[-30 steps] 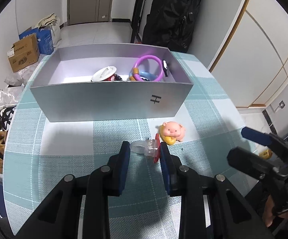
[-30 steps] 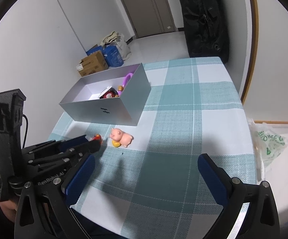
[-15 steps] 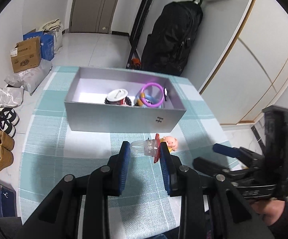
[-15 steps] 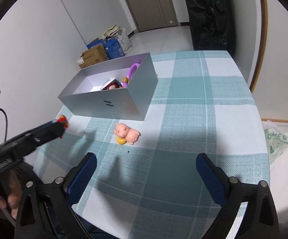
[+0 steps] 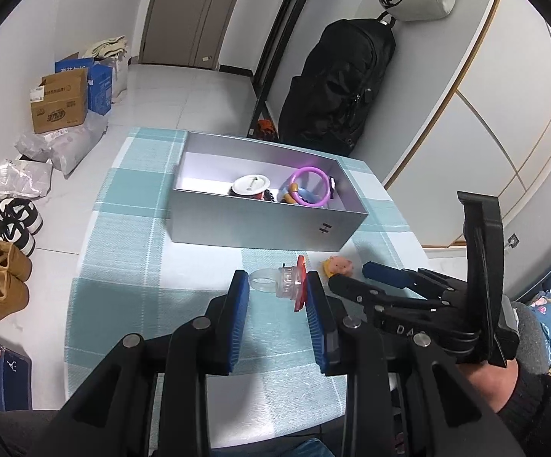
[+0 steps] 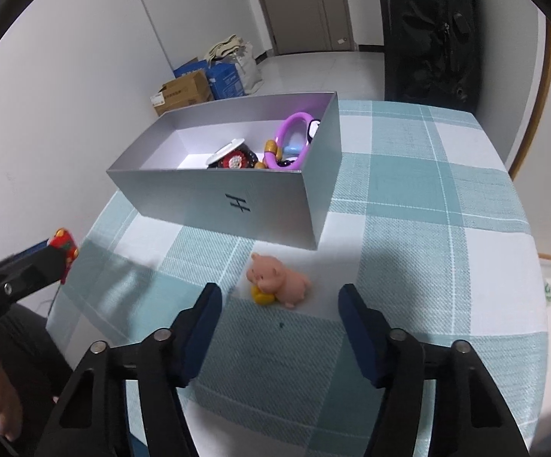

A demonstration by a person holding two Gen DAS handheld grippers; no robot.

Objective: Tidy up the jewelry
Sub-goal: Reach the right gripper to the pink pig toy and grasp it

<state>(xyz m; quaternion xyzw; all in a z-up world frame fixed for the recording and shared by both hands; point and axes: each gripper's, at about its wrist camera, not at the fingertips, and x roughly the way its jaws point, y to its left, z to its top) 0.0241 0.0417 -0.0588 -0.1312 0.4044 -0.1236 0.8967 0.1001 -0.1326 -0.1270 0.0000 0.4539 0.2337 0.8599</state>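
Observation:
My left gripper (image 5: 277, 289) is shut on a clear pacifier with a red shield (image 5: 285, 283) and holds it high above the table, in front of the grey box (image 5: 260, 226). The red shield also shows at the left edge of the right wrist view (image 6: 63, 245). The box (image 6: 237, 205) holds a purple ring (image 6: 294, 135), a white lid (image 6: 228, 148) and other trinkets. A pink pig toy (image 6: 279, 282) lies on the checked cloth in front of the box. My right gripper (image 6: 279, 316) is open and empty, close above the pig, with one finger on each side.
The table with the teal checked cloth (image 6: 428, 228) drops off at the left and right edges. A black bag (image 5: 336, 83) hangs behind the table. Cardboard boxes (image 5: 60, 101) and shoes (image 5: 1, 285) lie on the floor to the left.
My left gripper has risen well above the table with the pacifier in it. My right gripper has moved forward and down toward the pig.

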